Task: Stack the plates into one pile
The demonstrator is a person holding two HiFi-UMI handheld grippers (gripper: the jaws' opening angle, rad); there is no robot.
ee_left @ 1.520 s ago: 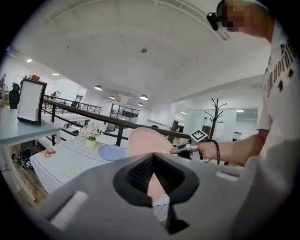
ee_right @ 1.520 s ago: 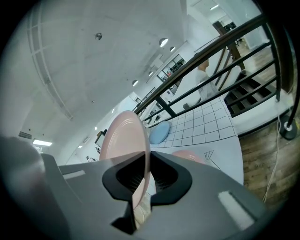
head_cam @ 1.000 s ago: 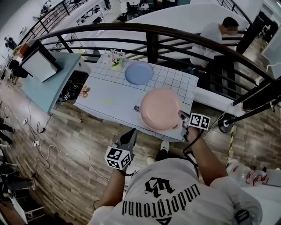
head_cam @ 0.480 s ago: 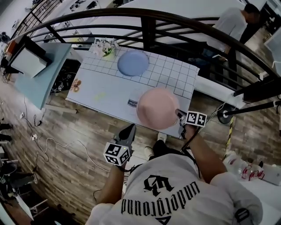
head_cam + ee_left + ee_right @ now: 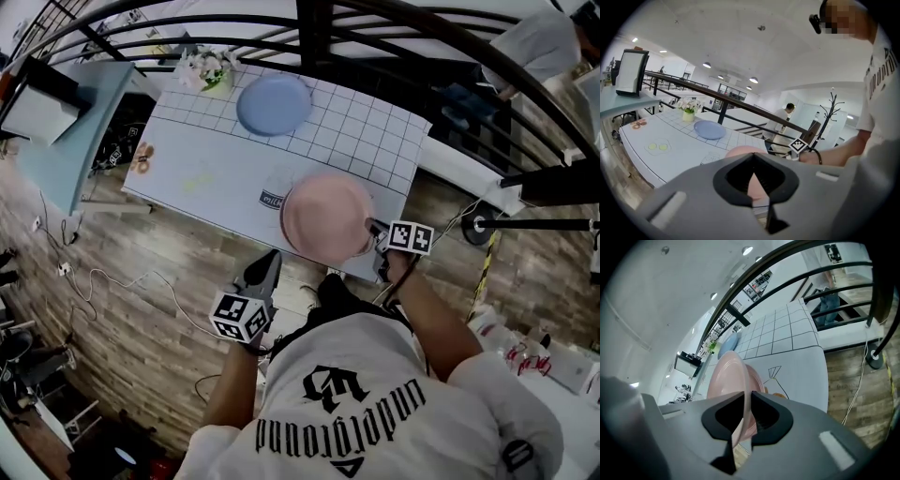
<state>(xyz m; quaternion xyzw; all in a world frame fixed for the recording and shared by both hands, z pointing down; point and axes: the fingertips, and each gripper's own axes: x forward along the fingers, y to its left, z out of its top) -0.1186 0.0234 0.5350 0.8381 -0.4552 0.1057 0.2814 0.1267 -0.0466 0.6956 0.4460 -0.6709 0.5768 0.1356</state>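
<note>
A pink plate [image 5: 323,214] hangs tilted over the near right part of the white table [image 5: 206,178]. My right gripper [image 5: 375,228] is closed on its near rim, and its jaws are opening with the rim still between them. In the right gripper view the pink plate [image 5: 726,380] rises on edge out of the right gripper [image 5: 747,397]. A blue plate [image 5: 273,104] lies flat at the far side of the table. My left gripper [image 5: 272,261] is shut and empty, off the table's front edge and left of the pink plate.
A pot of flowers [image 5: 208,67] stands at the table's far left corner. A dark railing [image 5: 309,28] runs just behind the table. A light blue side table [image 5: 66,150] with a monitor is to the left. Wood floor with cables lies below.
The head view has swung, so the table sits higher and further left in frame. The pink plate stays in my right gripper at the near right. My left gripper has hardly moved.
</note>
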